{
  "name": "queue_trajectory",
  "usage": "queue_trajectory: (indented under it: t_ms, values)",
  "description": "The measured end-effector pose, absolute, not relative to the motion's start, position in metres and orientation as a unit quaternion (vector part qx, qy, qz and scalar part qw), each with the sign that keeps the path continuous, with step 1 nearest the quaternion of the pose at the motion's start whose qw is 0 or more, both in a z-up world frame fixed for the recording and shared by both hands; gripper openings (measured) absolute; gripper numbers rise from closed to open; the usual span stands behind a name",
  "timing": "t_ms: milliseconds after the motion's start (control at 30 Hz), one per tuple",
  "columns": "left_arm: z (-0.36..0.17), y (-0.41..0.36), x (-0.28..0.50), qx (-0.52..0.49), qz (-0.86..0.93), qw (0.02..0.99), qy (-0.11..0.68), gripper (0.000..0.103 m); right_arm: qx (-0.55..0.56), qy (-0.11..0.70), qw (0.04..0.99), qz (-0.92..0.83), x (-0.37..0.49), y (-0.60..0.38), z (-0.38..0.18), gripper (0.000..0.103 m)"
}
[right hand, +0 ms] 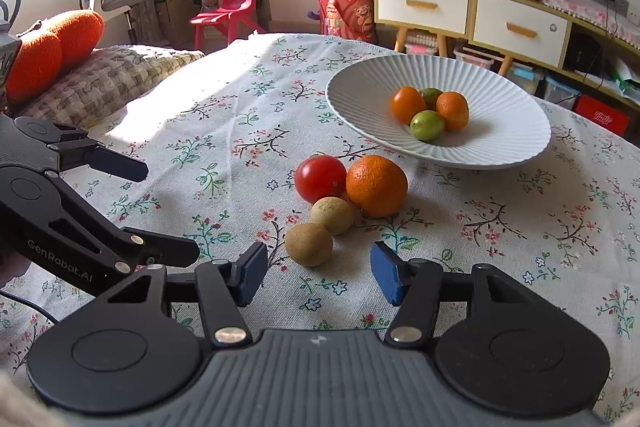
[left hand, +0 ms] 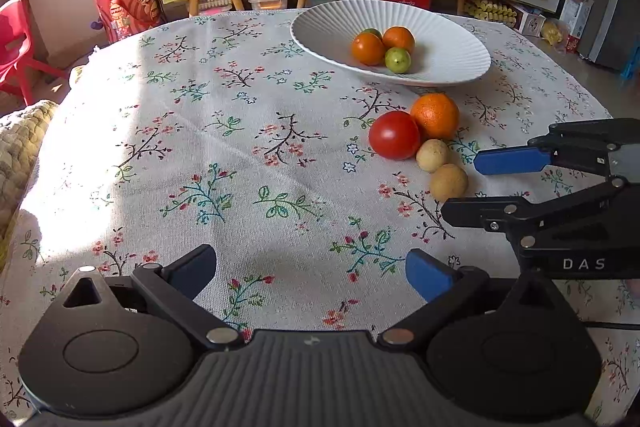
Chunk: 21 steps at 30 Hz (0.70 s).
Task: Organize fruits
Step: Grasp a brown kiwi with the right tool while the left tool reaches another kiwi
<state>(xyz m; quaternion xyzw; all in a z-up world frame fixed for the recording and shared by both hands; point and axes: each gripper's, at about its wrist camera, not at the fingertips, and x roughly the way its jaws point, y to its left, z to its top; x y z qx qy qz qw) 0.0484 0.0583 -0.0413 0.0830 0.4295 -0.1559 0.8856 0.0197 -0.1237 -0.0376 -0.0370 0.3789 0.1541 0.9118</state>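
Right claw: my right claw (right hand: 318, 277) hangs low over the surface (right hand: 500, 267), pads spread wide and holding nothing, with the nearest brown fruit (right hand: 308, 243) just ahead of the gap.
Left claw: my left claw (left hand: 310, 273) is also wide open and empty, over bare cloth well apart from the fruit.
Loose fruit: a tomato (right hand: 320, 178), a large orange (right hand: 376, 185) and a second brown fruit (right hand: 332, 215) sit bunched and touching, between the dish and the surface's near edge.
Dish: the white ribbed dish (right hand: 500, 143) toward the far edge holds two small oranges (right hand: 408, 104) and two green fruits (right hand: 427, 125), one of them half hidden, clustered at its middle.
Risk, rolling: I judge that closing off-centre on the round brown fruit could squirt it out and send it rolling toward the edge.
Risk, neighbours: the cluster is tight, so a pad pushed in could nudge the tomato or orange away.
Risk, dish: it is shallow, so a fruit dropped from height may bounce or knock others over the rim.
Risk, claws: the two claws sit close together; swinging either one carelessly could make them collide.
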Motion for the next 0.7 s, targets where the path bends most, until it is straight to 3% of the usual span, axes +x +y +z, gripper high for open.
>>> queue_trajectory:
  t_ms: [167,233,533,700]
  values:
    - [-0.042,0.056,0.050,0.084,-0.158,0.885,0.430,0.091,-0.038,0.383,0.910,0.154,0.026,-0.118,-0.041,0.036]
    - [-0.043,0.052,0.050,0.087,-0.161,0.884,0.430,0.091,-0.035,0.388,0.908,0.152,0.027,-0.120,-0.042,0.025]
    - [-0.045,0.033,0.054,0.087,-0.180,0.884,0.423,0.086,-0.039,0.379,0.915,0.135,0.022,-0.134,-0.036,0.025]
    - [-0.044,0.020,0.059,0.075,-0.193,0.884,0.419,0.070,-0.042,0.379,0.916,0.123,0.021,-0.144,-0.036,0.025]
